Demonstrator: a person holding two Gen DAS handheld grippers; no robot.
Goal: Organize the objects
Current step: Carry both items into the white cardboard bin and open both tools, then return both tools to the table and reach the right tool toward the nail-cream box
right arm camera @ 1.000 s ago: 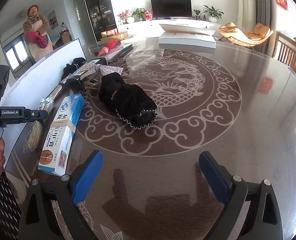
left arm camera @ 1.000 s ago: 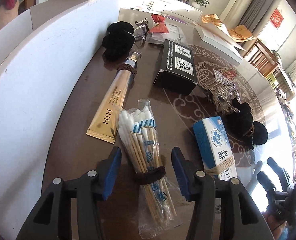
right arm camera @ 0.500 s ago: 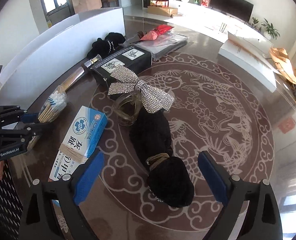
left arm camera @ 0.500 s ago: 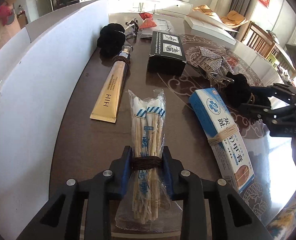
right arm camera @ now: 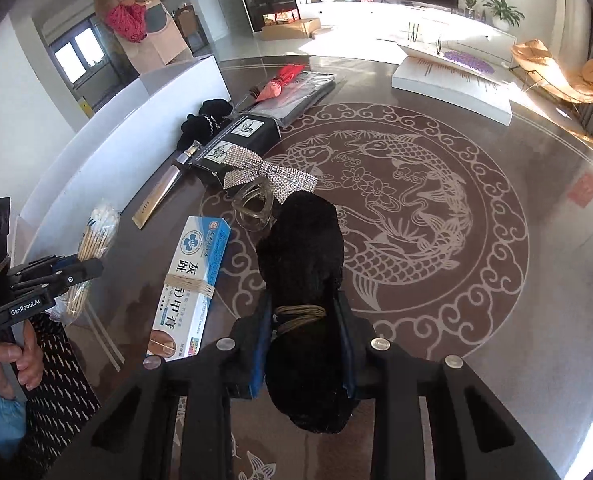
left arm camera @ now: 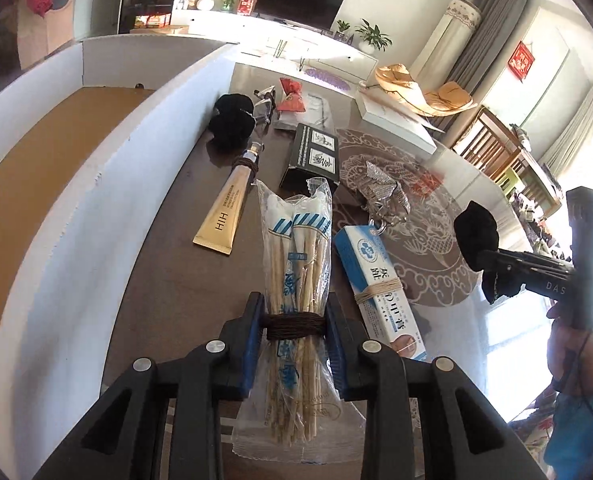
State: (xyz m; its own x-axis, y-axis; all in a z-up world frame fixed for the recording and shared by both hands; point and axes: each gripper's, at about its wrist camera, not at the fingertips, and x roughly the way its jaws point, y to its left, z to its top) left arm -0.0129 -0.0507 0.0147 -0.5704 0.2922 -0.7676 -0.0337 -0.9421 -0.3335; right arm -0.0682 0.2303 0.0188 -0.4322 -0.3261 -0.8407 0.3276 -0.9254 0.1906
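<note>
Both tools have just closed and lifted: left tool [left arm camera: 294,326] pinches the swab pack [left arm camera: 296,280], right tool [right arm camera: 304,340] pinches the black scrunchie [right arm camera: 302,280], both clear of the bench [right arm camera: 496,280] (box [left arm camera: 36,184] at left). Loose swabs could slip from the bag if tilted.

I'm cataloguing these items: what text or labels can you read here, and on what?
"HIH": gold tube.
"GenRobot.AI": left tongs.
"DAS": right tongs.
Blue-and-white box: large Chinese characters, small print unreadable.
Black box: label marks unreadable.
</note>
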